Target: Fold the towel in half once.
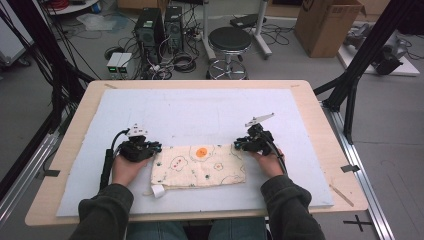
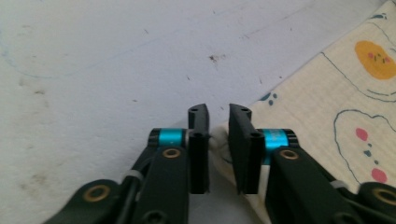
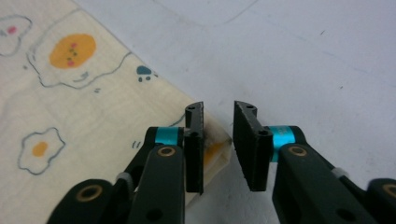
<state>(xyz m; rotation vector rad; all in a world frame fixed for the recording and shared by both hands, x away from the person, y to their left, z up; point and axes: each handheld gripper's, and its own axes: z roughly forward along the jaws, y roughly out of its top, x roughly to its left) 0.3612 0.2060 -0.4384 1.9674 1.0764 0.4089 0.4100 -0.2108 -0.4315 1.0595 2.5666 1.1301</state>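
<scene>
**Two hand-held grippers at the far corners of a folded printed cloth**

High view. A cream, rectangular folded cloth printed with fried-egg and paw motifs [image 1: 199,166] lies flat on the pale blue-white foam mat [image 1: 200,110] that covers the light wooden counter [image 1: 320,115], near the person's edge. The left hand-held gripper [image 1: 156,146] sits at the cloth's far left corner and the right hand-held gripper [image 1: 238,145] at its far right corner, each carried in a hand whose dark green sleeve enters from below. A white tag [image 1: 158,190] protrudes at the cloth's near left corner. Beyond the counter stand a black round stool [image 1: 229,40], two dark computer towers [image 1: 159,25] and a brown cardboard box [image 1: 327,25]. Jaw spacing cannot be read at this distance.

Left gripper view. The left hand-held gripper [image 2: 219,123] shows its two black jaws standing narrowly apart, with the cloth's corner [image 2: 219,140] lying in the gap between them; the pads do not visibly press it. The orange egg print and the mat's specks, unresolved from above, are plain here.

Right gripper view. The right hand-held gripper [image 3: 218,121] also holds its jaws narrowly apart. The cloth's folded corner [image 3: 215,149] lies against the left-hand jaw, with bare mat showing between it and the other jaw.
</scene>
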